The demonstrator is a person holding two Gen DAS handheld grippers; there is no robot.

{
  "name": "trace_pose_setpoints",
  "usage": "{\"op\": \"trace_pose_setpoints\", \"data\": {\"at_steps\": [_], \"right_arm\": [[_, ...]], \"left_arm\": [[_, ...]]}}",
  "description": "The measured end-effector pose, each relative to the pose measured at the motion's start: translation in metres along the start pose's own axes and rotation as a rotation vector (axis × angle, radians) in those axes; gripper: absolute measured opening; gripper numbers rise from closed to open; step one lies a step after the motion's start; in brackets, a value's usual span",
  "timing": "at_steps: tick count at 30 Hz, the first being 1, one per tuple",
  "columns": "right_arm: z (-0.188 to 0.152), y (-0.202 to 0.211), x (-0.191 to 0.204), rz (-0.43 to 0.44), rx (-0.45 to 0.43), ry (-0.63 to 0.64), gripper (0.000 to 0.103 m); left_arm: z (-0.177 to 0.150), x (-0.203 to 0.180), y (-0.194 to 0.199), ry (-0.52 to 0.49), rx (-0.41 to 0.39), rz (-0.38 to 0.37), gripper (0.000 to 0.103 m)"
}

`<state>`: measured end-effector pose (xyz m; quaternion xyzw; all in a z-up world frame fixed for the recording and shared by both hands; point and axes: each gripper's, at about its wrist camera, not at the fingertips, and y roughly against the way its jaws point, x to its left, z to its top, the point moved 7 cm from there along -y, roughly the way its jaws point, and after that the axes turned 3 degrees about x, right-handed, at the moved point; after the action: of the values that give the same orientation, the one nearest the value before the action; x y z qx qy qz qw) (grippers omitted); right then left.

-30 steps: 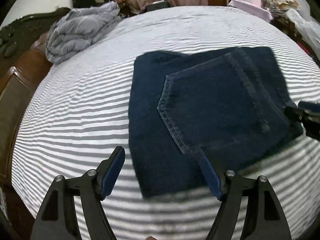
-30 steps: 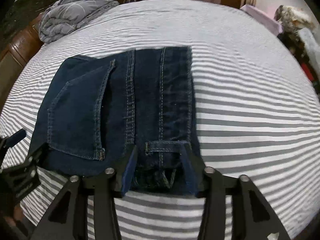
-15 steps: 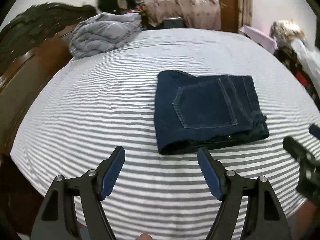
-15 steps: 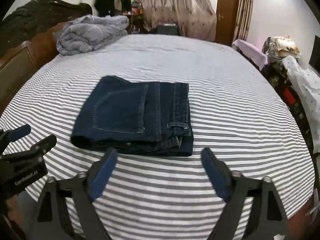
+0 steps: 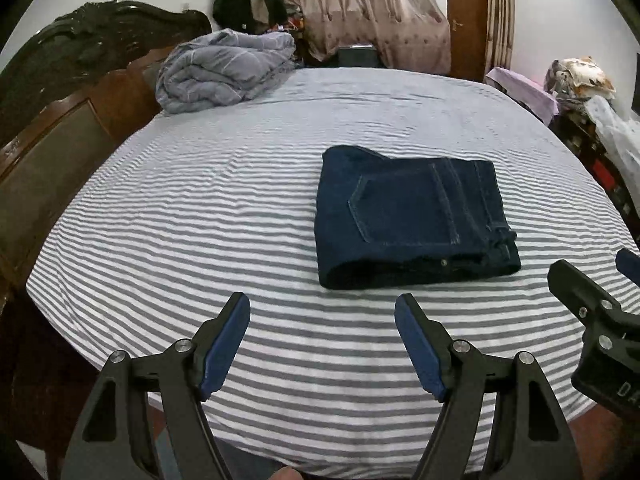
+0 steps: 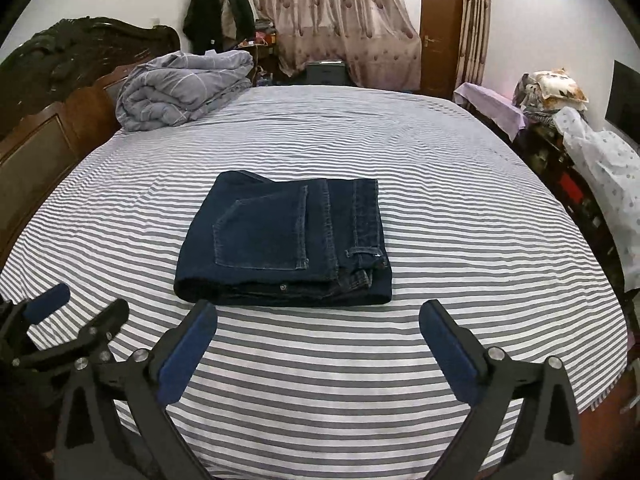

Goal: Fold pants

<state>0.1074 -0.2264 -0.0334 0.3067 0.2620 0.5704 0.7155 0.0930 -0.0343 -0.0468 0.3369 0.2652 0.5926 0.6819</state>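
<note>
Fold looks done: pants (image 6: 284, 240) sit as a compact rectangle on the striped bed (image 6: 440, 184), back pocket up, waistband and belt loop at the near right corner, layers stacked at the near edge. Step in hand, as I read it: release and back off

Left claw (image 5: 322, 322) is spread fairly wide, nothing between the pads, only sheet under it. Right claw (image 6: 318, 328) has its jaws opening, close to full spread, also nothing between them. Neither touches the denim

Position: in the right wrist view the pants lie just beyond the right claw tips, roughly centred on the gap, near edge close to the pads but apart. In the left wrist view they sit ahead and off to the right of the left claw, clear of it; the right claw shows at the far right edge

Next move, if any: probably none beyond a quick check that the near edge layers line up. A touch-up would need a low approach to that edge and a pinch on the top layer only

Grey quilt (image 5: 224, 70) by the headboard is well away, no interference
</note>
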Motion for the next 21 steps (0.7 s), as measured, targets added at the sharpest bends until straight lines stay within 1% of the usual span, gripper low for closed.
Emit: {"op": "trace_pose_setpoints", "data": {"at_steps": [6,10,17,21], "right_arm": [[-0.010,-0.006,0.004,0.009,0.030,-0.014,0.101],[-0.014,-0.009,0.006,0.012,0.039,-0.010,0.101],[-0.019,-0.012,0.009,0.014,0.050,-0.005,0.101],[-0.020,-0.014,0.009,0.016,0.056,-0.004,0.101]], "left_arm": [[-0.008,0.000,-0.002,-0.001,0.023,0.004,0.075],[-0.012,0.000,-0.003,-0.006,0.029,0.017,0.075],[-0.015,-0.003,-0.005,-0.028,0.033,0.020,0.075],[-0.016,-0.003,-0.008,-0.023,0.042,0.015,0.075]]}}
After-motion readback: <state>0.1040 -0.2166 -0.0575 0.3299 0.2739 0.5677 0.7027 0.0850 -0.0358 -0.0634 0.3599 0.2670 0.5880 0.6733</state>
